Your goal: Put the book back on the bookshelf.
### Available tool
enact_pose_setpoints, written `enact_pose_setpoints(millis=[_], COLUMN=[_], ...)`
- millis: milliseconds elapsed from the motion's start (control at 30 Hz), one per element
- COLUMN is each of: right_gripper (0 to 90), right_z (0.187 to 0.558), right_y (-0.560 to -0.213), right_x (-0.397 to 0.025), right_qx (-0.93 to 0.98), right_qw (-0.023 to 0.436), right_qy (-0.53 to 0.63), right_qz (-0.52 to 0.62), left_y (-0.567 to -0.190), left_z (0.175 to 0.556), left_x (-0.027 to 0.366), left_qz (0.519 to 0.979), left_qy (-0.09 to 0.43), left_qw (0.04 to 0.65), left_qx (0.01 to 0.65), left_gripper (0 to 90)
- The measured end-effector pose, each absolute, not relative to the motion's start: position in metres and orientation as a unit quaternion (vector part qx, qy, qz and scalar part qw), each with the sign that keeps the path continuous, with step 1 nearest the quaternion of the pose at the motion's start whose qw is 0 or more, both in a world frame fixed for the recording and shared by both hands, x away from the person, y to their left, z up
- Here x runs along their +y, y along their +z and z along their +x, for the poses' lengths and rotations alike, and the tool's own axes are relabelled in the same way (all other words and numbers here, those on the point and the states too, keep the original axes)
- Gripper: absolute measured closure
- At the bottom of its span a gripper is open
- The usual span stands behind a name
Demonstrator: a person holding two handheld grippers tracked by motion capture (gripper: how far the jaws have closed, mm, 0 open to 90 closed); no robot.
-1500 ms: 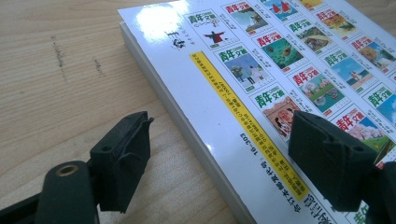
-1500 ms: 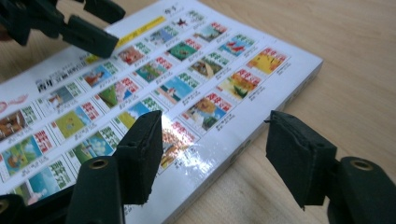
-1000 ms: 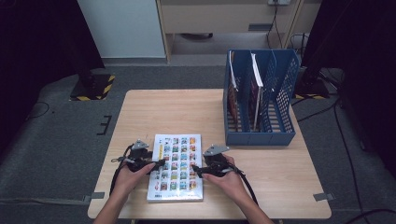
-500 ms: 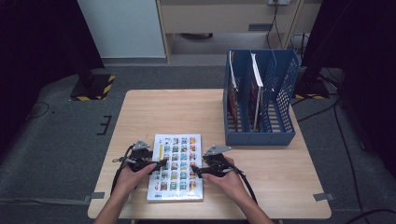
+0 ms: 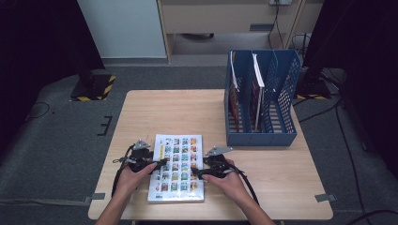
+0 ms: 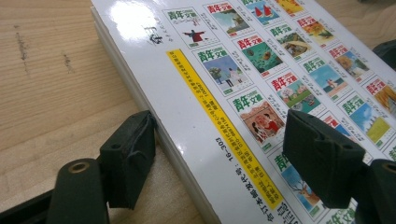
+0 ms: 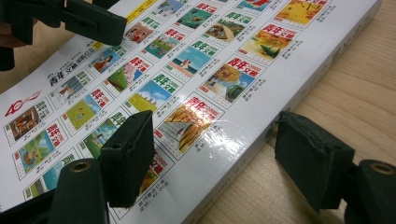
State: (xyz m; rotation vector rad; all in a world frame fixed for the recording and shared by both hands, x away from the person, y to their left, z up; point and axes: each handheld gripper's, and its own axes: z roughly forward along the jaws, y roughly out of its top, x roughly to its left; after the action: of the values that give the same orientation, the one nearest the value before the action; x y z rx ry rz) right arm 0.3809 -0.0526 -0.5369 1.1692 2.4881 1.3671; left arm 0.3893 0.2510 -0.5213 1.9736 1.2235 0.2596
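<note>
On the wooden worktop (image 5: 187,117), our jaws stand apart around both edges of the thick, shiny, slippery picture-covered book (image 5: 177,166); it looks heavy and stiff.

We cannot read the book's (image 6: 243,93) small print in the left gripper view, its far corners run past that picture's edges, and the blue rack's (image 5: 263,136) contents stay too small to identify.

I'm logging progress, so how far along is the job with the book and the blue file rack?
Done: the blue rack already holds some books upright. In hand: the left tongs and right tongs each straddle an edge of the flat book, jaws open, not clamped. Left: grip, lift and probably stand it in the rack.
</note>
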Motion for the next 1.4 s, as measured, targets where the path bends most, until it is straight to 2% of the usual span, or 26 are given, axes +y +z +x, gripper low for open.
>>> enact_pose_setpoints(millis=[233, 367, 500, 933, 1200, 1400], right_gripper=[28.5, 28.3, 28.2, 27.8, 27.3, 27.1], right_z=[0.381, 0.381, 0.380, 0.381, 0.380, 0.380], right_y=[-0.537, -0.538, -0.538, -0.538, -0.538, -0.538], right_x=[-0.053, -0.053, -0.053, -0.053, -0.053, -0.053], right_qx=[0.809, 0.810, 0.809, 0.810, 0.811, 0.811], right_qw=[0.034, 0.037, 0.035, 0.036, 0.040, 0.040], right_qy=[0.446, 0.447, 0.449, 0.448, 0.447, 0.447], right_qz=[0.381, 0.377, 0.378, 0.377, 0.376, 0.376], left_y=[-0.510, -0.504, -0.498, -0.505, -0.503, -0.499], left_z=[0.384, 0.378, 0.373, 0.383, 0.382, 0.377], left_x=[0.254, 0.249, 0.248, 0.229, 0.230, 0.228], left_qz=[0.766, 0.773, 0.778, 0.789, 0.781, 0.780], left_qy=[0.081, 0.089, 0.070, 0.094, 0.109, 0.127], left_qw=[0.424, 0.425, 0.432, 0.414, 0.424, 0.434], left_qx=[0.476, 0.462, 0.450, 0.445, 0.446, 0.433], left_gripper=[34.0, 36.3, 43.9, 53.4, 74.6, 80.4])
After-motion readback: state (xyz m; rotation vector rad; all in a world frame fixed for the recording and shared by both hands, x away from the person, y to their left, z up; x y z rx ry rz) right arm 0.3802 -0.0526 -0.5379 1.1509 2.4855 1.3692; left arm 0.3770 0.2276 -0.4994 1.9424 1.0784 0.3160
